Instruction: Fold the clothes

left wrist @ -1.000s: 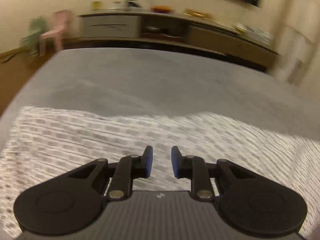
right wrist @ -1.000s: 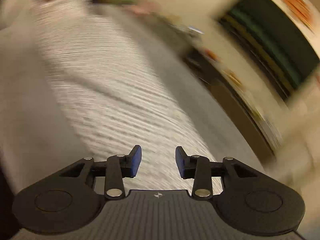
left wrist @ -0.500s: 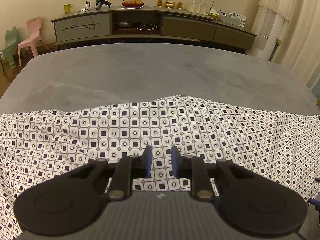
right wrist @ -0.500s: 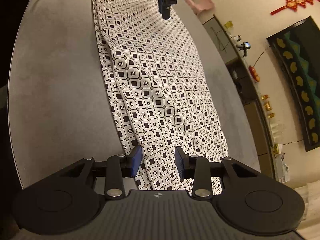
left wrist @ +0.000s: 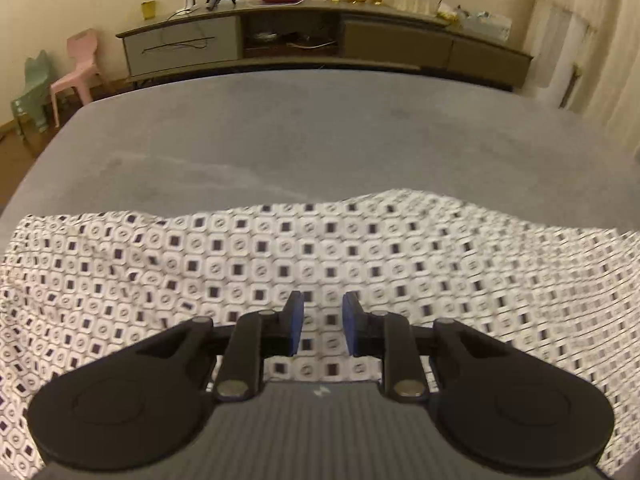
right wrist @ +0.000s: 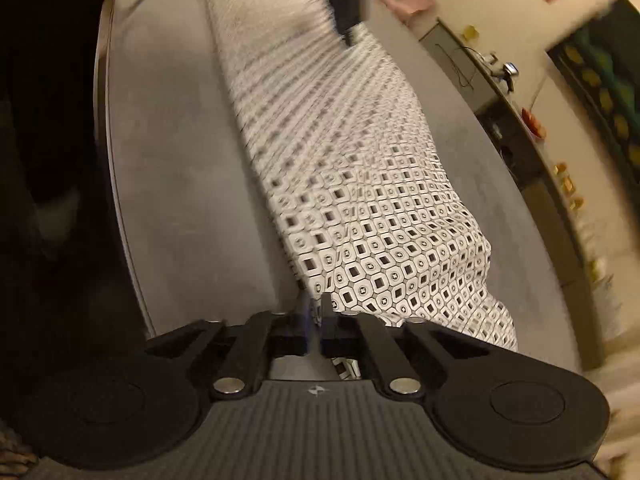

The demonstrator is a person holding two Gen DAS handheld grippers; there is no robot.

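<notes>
Because the cloth (left wrist: 320,256) lies as one long band across the near part of the grey worktop (left wrist: 320,132), everything turns on which end each gripper commands. Seen from the left gripper (left wrist: 322,330), the band's long axis runs left to right, crosswise to the jaws, with its far edge wavy and the worktop bare beyond it; the jaws stand apart just over the patterned fabric, near its near edge, gripping nothing. Seen from the right gripper (right wrist: 315,322), the same cloth (right wrist: 360,208) streams away lengthwise, from the jaws toward the far end of the worktop (right wrist: 172,184), where a dark blurred shape, perhaps the other gripper, hangs over it. Here the jaws are drawn close together right at the near corner of the band; a blue blur sits between them, and I judge they pinch the fabric's edge, though motion blur leaves that unsure. So the right gripper sits at one end of the long axis and the left part-way along the near edge. Whether the band is already folded once, I cannot tell: any doubled layer is hidden.
</notes>
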